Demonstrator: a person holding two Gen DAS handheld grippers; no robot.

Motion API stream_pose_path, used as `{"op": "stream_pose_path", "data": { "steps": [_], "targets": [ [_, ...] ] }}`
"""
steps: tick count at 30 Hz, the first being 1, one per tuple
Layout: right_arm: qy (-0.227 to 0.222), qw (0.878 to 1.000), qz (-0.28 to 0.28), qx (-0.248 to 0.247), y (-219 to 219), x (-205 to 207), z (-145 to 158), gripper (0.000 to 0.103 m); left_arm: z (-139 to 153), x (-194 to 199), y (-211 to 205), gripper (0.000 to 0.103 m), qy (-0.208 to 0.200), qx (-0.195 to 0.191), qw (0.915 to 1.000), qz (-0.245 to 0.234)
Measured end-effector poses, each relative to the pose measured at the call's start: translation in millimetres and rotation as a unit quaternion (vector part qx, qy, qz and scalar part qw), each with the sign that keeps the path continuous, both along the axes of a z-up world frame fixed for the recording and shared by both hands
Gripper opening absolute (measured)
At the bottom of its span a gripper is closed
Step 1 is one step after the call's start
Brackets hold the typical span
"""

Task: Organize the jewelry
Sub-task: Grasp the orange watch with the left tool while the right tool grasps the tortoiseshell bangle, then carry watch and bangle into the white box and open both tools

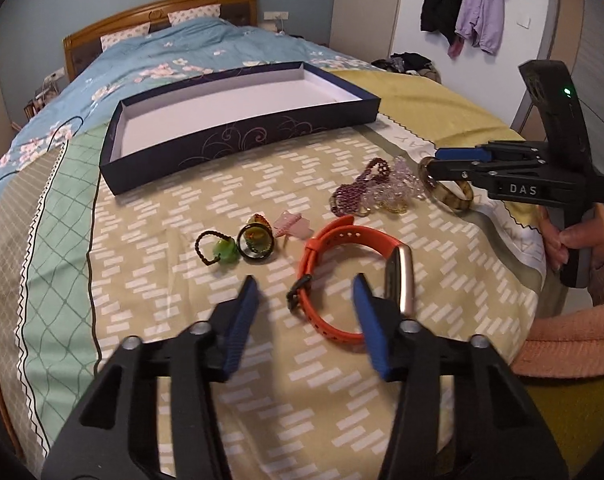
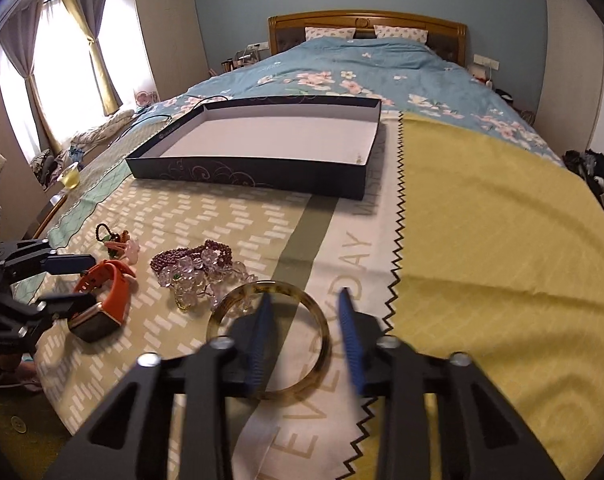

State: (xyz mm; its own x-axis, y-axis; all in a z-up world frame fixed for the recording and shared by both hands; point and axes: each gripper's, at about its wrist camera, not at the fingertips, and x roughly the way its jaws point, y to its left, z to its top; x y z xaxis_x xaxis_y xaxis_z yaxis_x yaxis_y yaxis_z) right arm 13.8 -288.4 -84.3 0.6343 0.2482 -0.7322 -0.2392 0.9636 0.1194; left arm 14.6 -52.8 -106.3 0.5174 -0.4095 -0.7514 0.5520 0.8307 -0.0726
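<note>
1. The left gripper [image 1: 305, 300] is partly open. Its two blue fingers sit on each side of the orange rubber watch with the shiny gold-coloured case [image 1: 341, 276], but they do not squeeze it yet. One finger is beside the buckle end and the other is right by the case.
2. The watch lies on the bed cover with the little white blocks [image 1: 182, 280], near the front edge. The strap looks soft and bendy, so it may fold if pinched. The case looks hard and smooth, so it could slip. I think the best place to hold is the strap close to the case, where it is thick.
3. The right gripper [image 2: 305, 312] is partly open too. One blue finger is inside the round brown see-through bangle [image 2: 230, 312] and the other is outside it, so the ring's edge sits between them. I cannot see them pressing on it.
4. The bangle lies flat on the white strip of cloth with big letters [image 2: 357, 248]. It looks stiff, smooth and maybe easy to crack. Pinch it gently across the edge and do not drop it.
5. The pile of purple and clear bead strings [image 2: 198, 268] is just beside the bangle. It looks floppy and could tangle or drag along.
6. The big flat dark blue box with a white inside [image 1: 238, 136] sits further back, with nothing in it.
</note>
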Motion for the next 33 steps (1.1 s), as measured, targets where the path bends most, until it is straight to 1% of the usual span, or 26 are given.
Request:
{"op": "stream_pose_path", "data": {
  "steps": [1, 2, 3, 4, 6, 7, 8, 9, 10, 12, 13, 14, 15, 18, 20, 21, 24, 25, 28, 30, 31, 33],
  "targets": [
    [0.005, 1.0, 0.002, -0.001, 1, 0, -1, 0.015, 0, 3, -1, 0.034, 0.003, 0.001, 1.0, 0.002],
    [0.008, 1.0, 0.004, -0.002, 1, 0, -1, 0.013, 0, 5, 0, 0.028, 0.002, 0.004, 1.0, 0.003],
    [0.01, 1.0, 0.007, 0.0, 1, 0, -1, 0.01, 1, 7, 1, 0.018, 0.001, 0.007, 1.0, 0.004],
    [0.013, 1.0, 0.011, 0.008, 0, -1, -1, 0.009, 2, 11, 4, 0.013, 0.004, 0.006, 1.0, 0.005],
    [0.017, 1.0, 0.013, 0.012, -1, -2, 1, 0.008, 3, 16, 9, 0.014, 0.008, 0.007, 0.9999, 0.009],
    [0.015, 1.0, 0.013, 0.011, -2, -3, 2, 0.01, 3, 19, 11, 0.015, 0.013, 0.004, 0.9999, 0.008],
    [0.013, 1.0, 0.014, 0.01, -2, -3, 3, 0.013, 4, 19, 13, 0.024, 0.016, 0.0, 0.9998, 0.007],
    [0.016, 1.0, 0.017, 0.011, -2, -2, 2, 0.02, 4, 19, 14, 0.034, 0.015, -0.001, 0.9999, 0.005],
    [0.017, 1.0, 0.018, 0.008, -1, -1, 2, 0.021, 4, 19, 13, 0.035, 0.014, 0.001, 0.9999, 0.003],
    [0.019, 1.0, 0.024, 0.003, 1, 1, 0, 0.021, 3, 17, 12, 0.035, 0.015, 0.005, 0.9999, -0.004],
    [0.019, 1.0, 0.025, 0.002, 3, 1, 0, 0.019, 3, 16, 11, 0.034, 0.014, 0.006, 0.9999, -0.006],
    [0.02, 0.999, 0.026, 0.003, 2, 2, 0, 0.014, 3, 16, 11, 0.03, 0.013, 0.007, 0.9999, -0.006],
    [0.021, 0.999, 0.026, 0.004, 2, 2, 1, 0.007, 4, 16, 11, 0.013, 0.014, 0.006, 0.9999, -0.007],
    [0.02, 0.999, 0.029, 0.025, -3, 1, 5, 0.006, 7, 17, 14, 0.012, 0.009, 0.0, 1.0, -0.004],
    [0.012, 0.999, 0.034, 0.041, -4, -2, 11, 0.006, 15, 14, 18, 0.012, -0.001, -0.019, 0.9997, -0.015],
    [0.007, 0.998, 0.037, 0.05, -5, -3, 16, 0.006, 19, 12, 20, 0.012, -0.008, -0.026, 0.9995, -0.018],
    [-0.013, 0.997, 0.039, 0.069, -6, -1, 30, 0.006, 34, 13, 26, 0.012, -0.044, -0.027, 0.9986, -0.011],
    [-0.02, 0.996, 0.039, 0.074, -7, 1, 35, 0.006, 38, 15, 28, 0.012, -0.05, -0.031, 0.9982, -0.009],
    [-0.046, 0.995, 0.038, 0.083, -5, 13, 50, 0.006, 55, 30, 36, 0.012, -0.065, -0.039, 0.9971, 0.006],
    [-0.06, 0.994, 0.038, 0.086, -4, 27, 58, 0.006, 69, 46, 42, 0.012, -0.067, -0.058, 0.9959, 0.018],
    [-0.065, 0.994, 0.037, 0.085, -2, 35, 61, 0.006, 75, 53, 43, 0.012, -0.07, -0.059, 0.9955, 0.025],
    [-0.07, 0.993, 0.04, 0.088, 1, 51, 65, 0.006, 87, 66, 44, 0.012, -0.099, -0.043, 0.9931, 0.045]
  ]
}}
